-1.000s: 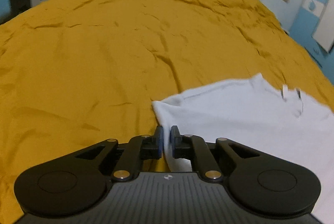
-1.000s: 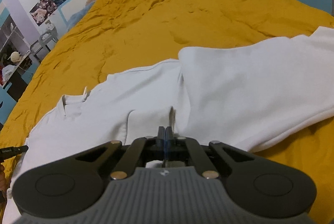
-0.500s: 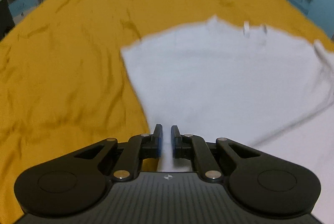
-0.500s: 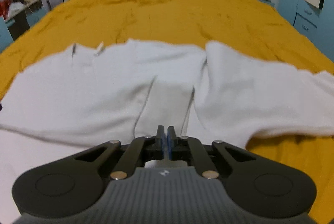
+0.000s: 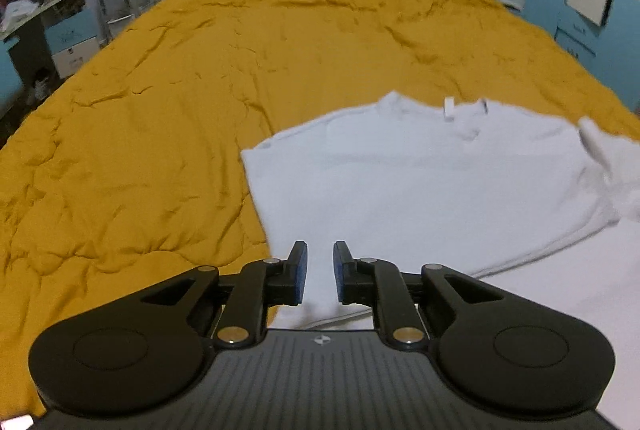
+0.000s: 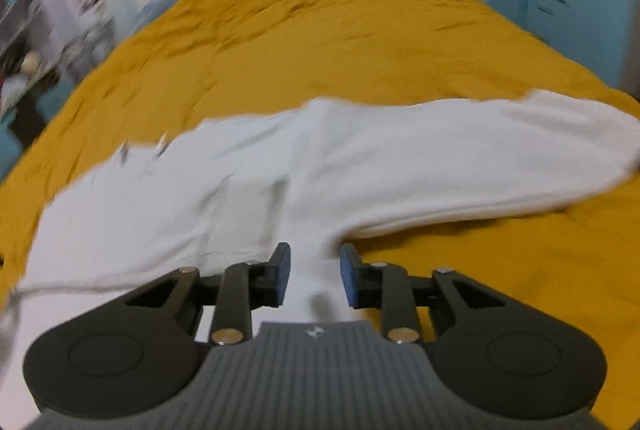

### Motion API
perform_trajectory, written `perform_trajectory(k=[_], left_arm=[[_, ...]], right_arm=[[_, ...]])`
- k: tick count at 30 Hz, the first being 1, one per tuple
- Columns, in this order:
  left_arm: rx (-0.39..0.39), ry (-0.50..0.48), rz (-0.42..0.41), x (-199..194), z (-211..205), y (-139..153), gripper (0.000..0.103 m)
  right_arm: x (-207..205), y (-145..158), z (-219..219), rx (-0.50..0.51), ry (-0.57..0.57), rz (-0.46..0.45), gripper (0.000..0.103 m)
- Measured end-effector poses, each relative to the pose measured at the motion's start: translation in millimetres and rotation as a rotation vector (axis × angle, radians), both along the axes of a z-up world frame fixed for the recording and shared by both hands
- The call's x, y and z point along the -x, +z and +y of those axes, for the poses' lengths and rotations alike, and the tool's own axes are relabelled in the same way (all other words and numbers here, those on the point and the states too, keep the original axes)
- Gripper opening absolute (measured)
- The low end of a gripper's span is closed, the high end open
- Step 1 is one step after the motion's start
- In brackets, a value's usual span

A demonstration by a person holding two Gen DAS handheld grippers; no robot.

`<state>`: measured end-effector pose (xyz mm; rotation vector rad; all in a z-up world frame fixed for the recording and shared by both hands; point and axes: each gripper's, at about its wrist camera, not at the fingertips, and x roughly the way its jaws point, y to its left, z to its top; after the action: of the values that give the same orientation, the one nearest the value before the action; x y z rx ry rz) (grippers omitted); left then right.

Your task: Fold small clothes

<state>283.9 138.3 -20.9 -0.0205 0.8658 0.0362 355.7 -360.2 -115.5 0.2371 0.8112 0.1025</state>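
White shirt [image 5: 420, 173] lies spread on yellow bed [image 5: 180, 89], collar far, one sleeve out to the right; fold step just let go, both tongs, left [image 5: 320, 272] & right [image 6: 312, 280], just been opening, nothing gripped, angled down over near edge; next prob. needs regrasp of sleeve.

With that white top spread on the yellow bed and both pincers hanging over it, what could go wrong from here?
The long white sleeve lies flung out sideways over the mustard-yellow bedspread, so it could trail out of any fold.

The bedspread is soft and wrinkled; a low pinch might catch it along with the white long-sleeved top.

The right gripper has just been opening its jaws, with cloth showing between them, and could snag it.
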Motion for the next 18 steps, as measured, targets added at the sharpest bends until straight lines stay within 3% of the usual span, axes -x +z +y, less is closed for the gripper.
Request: perform_trajectory(k=[4, 7, 11, 18], left_arm=[[0.096, 0.070, 0.006, -1.6, -8.8, 8.5, 0.020], [0.109, 0.093, 0.001, -2.9, -21.9, 6.6, 0.025], [0.097, 0.122, 0.041, -10.7, -39.7, -6.9, 0.026], [0.043, 0.150, 0.132, -24.8, -57.7, -34.4, 0.026]], right_arm=[[22.0, 19.6, -95.9, -0.107, -0.229, -0.026, 0.033], [37.2, 21.9, -175.9, -0.232, -0.434, -0.050, 0.047], [41.9, 4.1, -267.8, -0.435, -0.630, -0.068, 0.047], [13.6, -38.2, -330.1, -0.527, -0.776, -0.062, 0.042]])
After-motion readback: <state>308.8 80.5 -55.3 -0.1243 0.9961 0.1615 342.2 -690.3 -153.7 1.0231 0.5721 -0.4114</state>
